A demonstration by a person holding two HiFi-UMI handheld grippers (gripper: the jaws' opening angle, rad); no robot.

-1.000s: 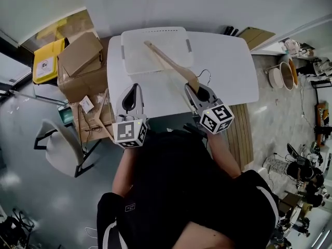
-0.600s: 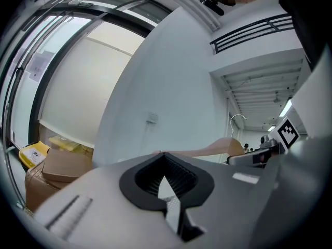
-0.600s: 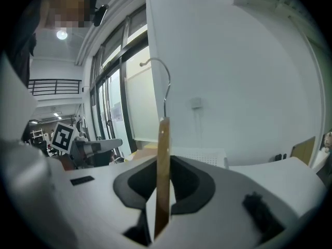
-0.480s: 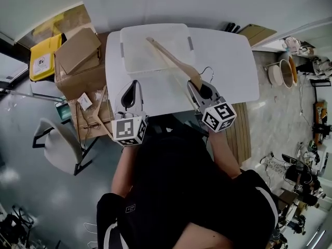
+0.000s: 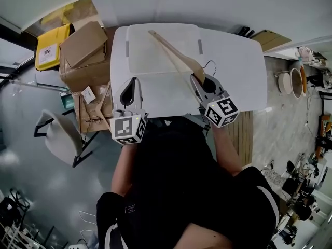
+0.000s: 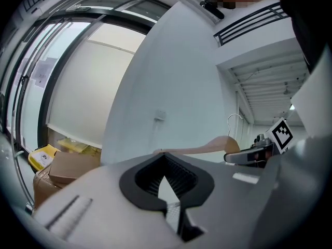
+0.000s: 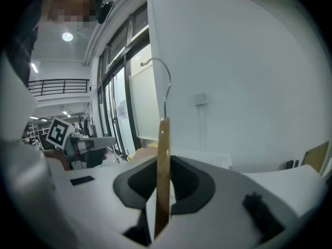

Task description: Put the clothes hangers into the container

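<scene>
A white table (image 5: 236, 82) carries a shallow white container (image 5: 142, 61); the pale wooden hanger (image 5: 171, 53), slim with a wire hook (image 5: 209, 65), slants over the container's right half, clamped near its hook by the right gripper (image 5: 198, 82); the left gripper (image 5: 134, 83) hovers alongside, jaws pressed together on nothing.

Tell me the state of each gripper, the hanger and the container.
right gripper: shut on the wooden hanger.
wooden hanger: gripped near its hook, far arm over the container.
left gripper: shut, empty.
container: standing on the table; lid on or off unclear.
</scene>
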